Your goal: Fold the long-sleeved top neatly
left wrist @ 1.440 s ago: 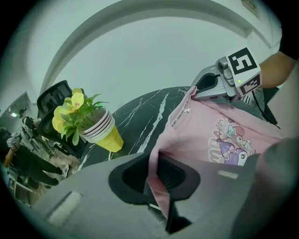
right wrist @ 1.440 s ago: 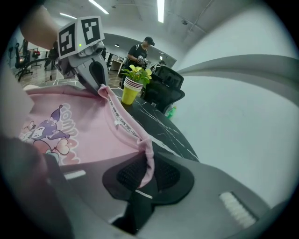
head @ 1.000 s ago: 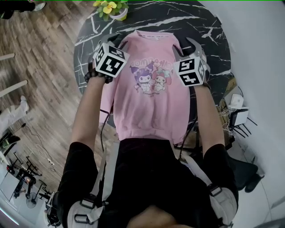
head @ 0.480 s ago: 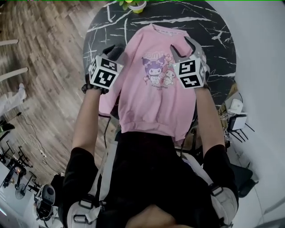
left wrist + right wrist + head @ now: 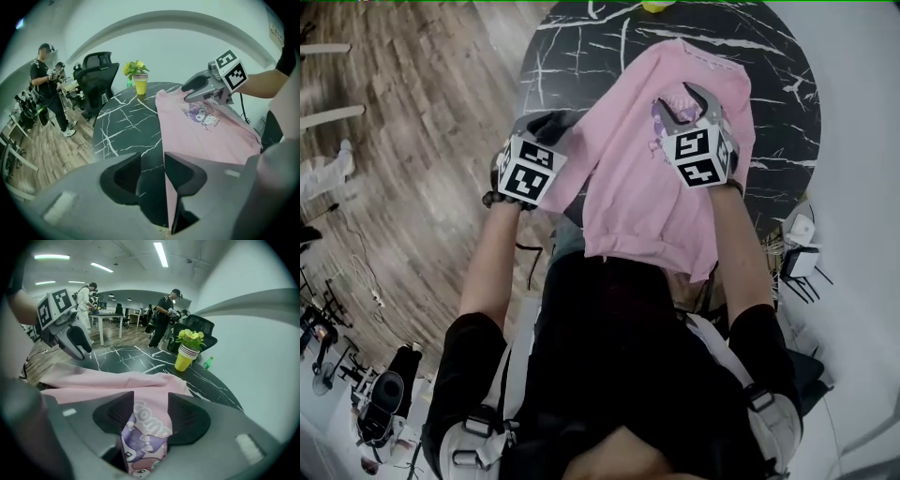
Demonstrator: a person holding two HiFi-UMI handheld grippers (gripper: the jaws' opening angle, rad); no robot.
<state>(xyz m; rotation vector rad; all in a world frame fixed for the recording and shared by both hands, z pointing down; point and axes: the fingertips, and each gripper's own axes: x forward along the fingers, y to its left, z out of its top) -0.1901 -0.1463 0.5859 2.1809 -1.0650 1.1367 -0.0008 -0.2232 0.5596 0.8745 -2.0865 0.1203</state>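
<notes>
Plainly the fold has not yet begun: the pink long-sleeved fabric top with a cartoon print (image 5: pixel 642 202) lies spread, print up, on the round black marble-patterned desk (image 5: pixel 567 70). I judge the step in hand to be taking hold of its two sides. The left gripper (image 5: pixel 549 127) hangs at the side of the desk where the top's edge runs. Its fingers (image 5: pixel 123 174) stand apart and straddle that edge: bare desk shows through one half of the gap and pink cloth through the other, with nothing pinched. The right gripper (image 5: pixel 682 105) hovers over the top's chest, further in from the desk's rim. Its fingers (image 5: pixel 188 420) are likewise spread, with the print showing between them, and I see no cloth clamped.

Next, I judge, each gripper must sink to the cloth and close on it at matching points. A side can then be carried toward the desk's middle without skewing the garment.

The top's long axis runs from the desk's near edge to its far edge. The collar points to the far edge, toward the yellow pot of yellow flowers (image 5: pixel 140 86) standing there. The hem hangs over the near edge against the person. The sleeves I cannot make out clearly.
</notes>
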